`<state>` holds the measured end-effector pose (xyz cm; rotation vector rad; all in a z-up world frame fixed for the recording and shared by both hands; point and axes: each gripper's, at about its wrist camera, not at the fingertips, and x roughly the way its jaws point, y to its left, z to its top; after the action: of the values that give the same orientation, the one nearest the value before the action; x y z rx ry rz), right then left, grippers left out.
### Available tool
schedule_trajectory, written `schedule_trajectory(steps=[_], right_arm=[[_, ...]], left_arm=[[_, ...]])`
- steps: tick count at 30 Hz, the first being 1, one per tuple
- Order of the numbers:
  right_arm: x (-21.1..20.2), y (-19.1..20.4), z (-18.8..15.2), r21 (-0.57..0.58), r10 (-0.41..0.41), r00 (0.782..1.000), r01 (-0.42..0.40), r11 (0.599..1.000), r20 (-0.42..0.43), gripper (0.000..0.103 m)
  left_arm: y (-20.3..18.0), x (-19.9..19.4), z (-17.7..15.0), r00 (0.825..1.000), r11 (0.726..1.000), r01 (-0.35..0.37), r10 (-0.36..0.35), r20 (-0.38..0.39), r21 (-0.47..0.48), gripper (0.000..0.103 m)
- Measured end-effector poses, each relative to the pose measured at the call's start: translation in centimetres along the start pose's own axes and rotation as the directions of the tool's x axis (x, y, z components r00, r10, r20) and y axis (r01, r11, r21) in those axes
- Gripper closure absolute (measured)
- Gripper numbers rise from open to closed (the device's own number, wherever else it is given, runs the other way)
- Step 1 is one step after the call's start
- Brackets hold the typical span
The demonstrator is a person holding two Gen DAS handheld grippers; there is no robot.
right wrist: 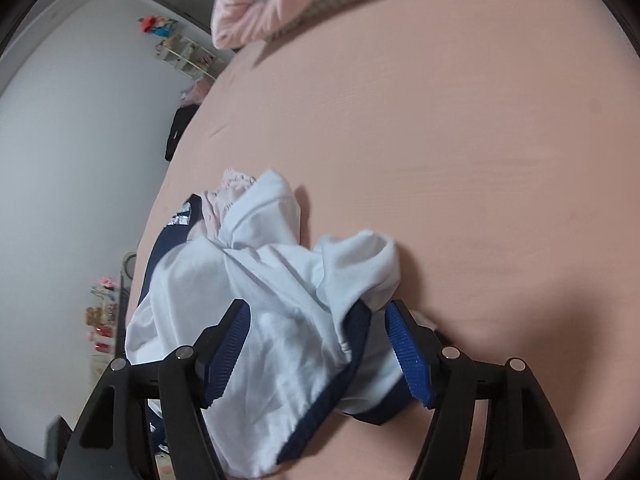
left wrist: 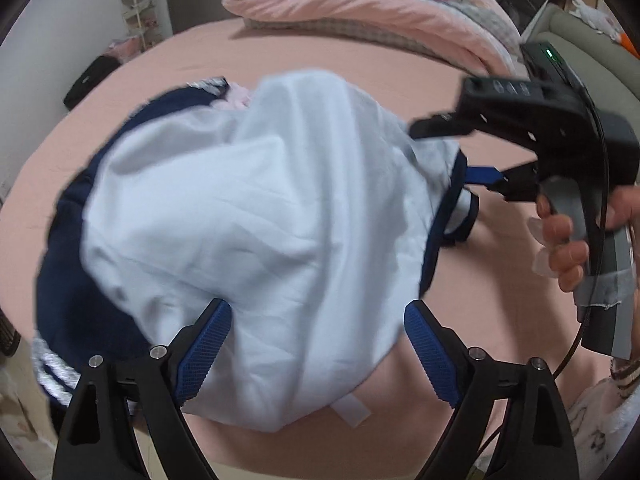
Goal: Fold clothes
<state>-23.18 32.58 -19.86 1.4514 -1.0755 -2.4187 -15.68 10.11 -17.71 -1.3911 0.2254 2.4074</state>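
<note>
A white garment (left wrist: 248,208) with navy trim lies bunched on the pink bed sheet (left wrist: 340,60). My left gripper (left wrist: 318,344) is open, its blue pads (left wrist: 204,352) spread wide over the garment's near edge. In the left wrist view my right gripper (left wrist: 444,150) reaches in from the right, held by a hand (left wrist: 560,248), with its jaws apart at the garment's navy-trimmed corner. Seen from the right wrist, the right gripper (right wrist: 318,344) stands open with the white cloth (right wrist: 280,300) and its navy hem (right wrist: 340,392) lying between the fingers.
Navy cloth with white stripes (left wrist: 60,364) lies under the white garment on the left, and a pale pink item (right wrist: 224,200) sits behind it. A folded pink quilt (left wrist: 360,8) fills the far end of the bed. A black bag (left wrist: 88,80) is on the floor beyond the bed's left edge.
</note>
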Motion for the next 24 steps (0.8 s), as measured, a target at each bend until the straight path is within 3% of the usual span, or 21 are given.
schedule_trajectory(steps=[10, 15, 18, 24], right_arm=[[3.6, 1.3, -1.0, -0.061, 0.019, 0.997, -0.024, 0.998, -0.076, 0.036], [3.9, 0.4, -1.4, -0.013, 0.041, 0.996, -0.042, 0.999, -0.074, 0.081], [3.4, 0.7, -1.5, -0.033, 0.045, 0.997, -0.047, 0.998, -0.058, 0.088], [1.6, 2.0, -1.9, -0.091, 0.063, 0.998, -0.064, 0.994, -0.013, 0.09]], left_arm=[[-1.8, 2.4, -0.2, 0.998, 0.996, -0.053, 0.055, -0.018, 0.078, 0.014], [-2.6, 3.1, -0.1, 0.997, 0.992, -0.077, 0.079, -0.024, 0.099, 0.014], [-3.0, 3.5, 0.0, 0.995, 0.99, -0.091, 0.094, -0.027, 0.111, 0.014], [-4.3, 3.1, 0.4, 0.987, 0.975, -0.163, 0.163, 0.011, 0.148, 0.014]])
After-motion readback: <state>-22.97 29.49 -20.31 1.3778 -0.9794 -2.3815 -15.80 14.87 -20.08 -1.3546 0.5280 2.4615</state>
